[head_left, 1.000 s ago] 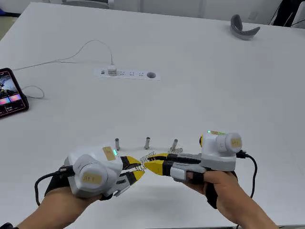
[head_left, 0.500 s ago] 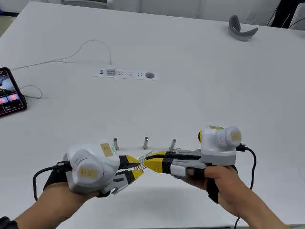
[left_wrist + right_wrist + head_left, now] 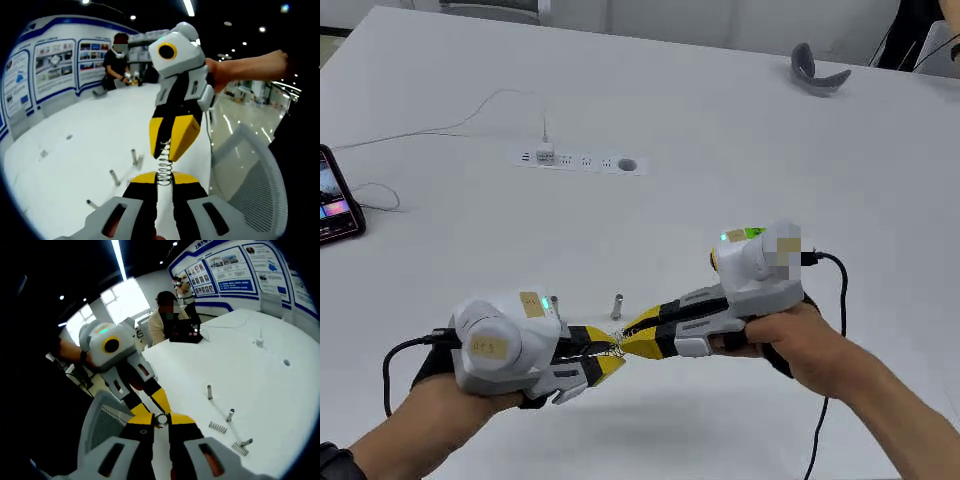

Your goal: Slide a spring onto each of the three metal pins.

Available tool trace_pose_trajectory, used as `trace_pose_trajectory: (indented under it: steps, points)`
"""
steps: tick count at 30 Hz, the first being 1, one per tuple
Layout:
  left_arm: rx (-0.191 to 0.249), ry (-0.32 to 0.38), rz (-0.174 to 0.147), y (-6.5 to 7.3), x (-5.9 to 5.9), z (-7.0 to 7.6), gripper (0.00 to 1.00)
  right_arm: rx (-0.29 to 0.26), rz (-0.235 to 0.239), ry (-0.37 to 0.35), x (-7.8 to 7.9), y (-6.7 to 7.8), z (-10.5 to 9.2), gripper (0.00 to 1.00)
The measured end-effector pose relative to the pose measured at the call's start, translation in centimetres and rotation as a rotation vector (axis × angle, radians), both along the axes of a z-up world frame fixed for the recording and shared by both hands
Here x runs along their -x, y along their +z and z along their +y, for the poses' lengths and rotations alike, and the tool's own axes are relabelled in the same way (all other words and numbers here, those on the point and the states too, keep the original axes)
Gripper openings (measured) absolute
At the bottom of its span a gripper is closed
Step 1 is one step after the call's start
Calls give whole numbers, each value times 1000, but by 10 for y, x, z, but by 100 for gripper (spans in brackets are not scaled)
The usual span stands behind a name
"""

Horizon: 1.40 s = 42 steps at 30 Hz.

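Two grippers hold one spring just on the person's side of the pins.
The left gripper has its yellow jaws drawn narrow and clamped on one end of the spring. The right gripper meets it tip to tip, jaws likewise pinched on the other end, so the coil bridges the short gap between the two pairs of tips. In the right gripper view the spring appears end-on as a small ring right at that gripper's tips. The three metal pins stand upright in a row on the white table, just beyond the held spring from the person. Two loose springs lie flat on the table close beside the pins, one near the middle pin and one touching or nearly touching an end pin.
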<state>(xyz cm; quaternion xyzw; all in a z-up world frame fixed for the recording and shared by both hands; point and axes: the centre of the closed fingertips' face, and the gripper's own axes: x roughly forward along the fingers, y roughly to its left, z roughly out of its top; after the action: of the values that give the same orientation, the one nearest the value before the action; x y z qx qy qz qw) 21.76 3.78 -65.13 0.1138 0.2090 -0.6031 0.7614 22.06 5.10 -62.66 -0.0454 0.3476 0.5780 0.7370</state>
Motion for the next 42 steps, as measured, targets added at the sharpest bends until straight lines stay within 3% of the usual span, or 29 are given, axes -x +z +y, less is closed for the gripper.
trace_pose_trajectory:
  steps: [4, 9, 12, 19, 25, 29, 35, 42]
  points:
    - [36, -17, 3, 7, -2, -7, 10, 83, -42, 102, 0, 7, -1, 12]
    - [50, -29, 2, 11, -3, -11, 10, 213, -104, 226, 0, 5, -5, 12]
    - [50, -35, -1, 11, -3, -12, 10, 239, -107, 260, 1, 3, -5, 12]
    - [43, -50, -8, 11, -2, -11, 10, 259, -125, 317, 4, -2, -3, 12]
    - [45, -72, -5, 13, 2, -11, 10, 277, -110, 347, 9, -7, -3, 13]
    - [48, -88, -9, 14, 7, -10, 10, 252, -93, 346, 13, -6, -2, 12]
    - [42, -66, -9, 9, 5, -7, 11, 252, -117, 330, 12, -10, 2, 12]
    - [24, -2, 0, 0, 1, 7, 18, 270, -121, 321, 10, -15, 4, 12]
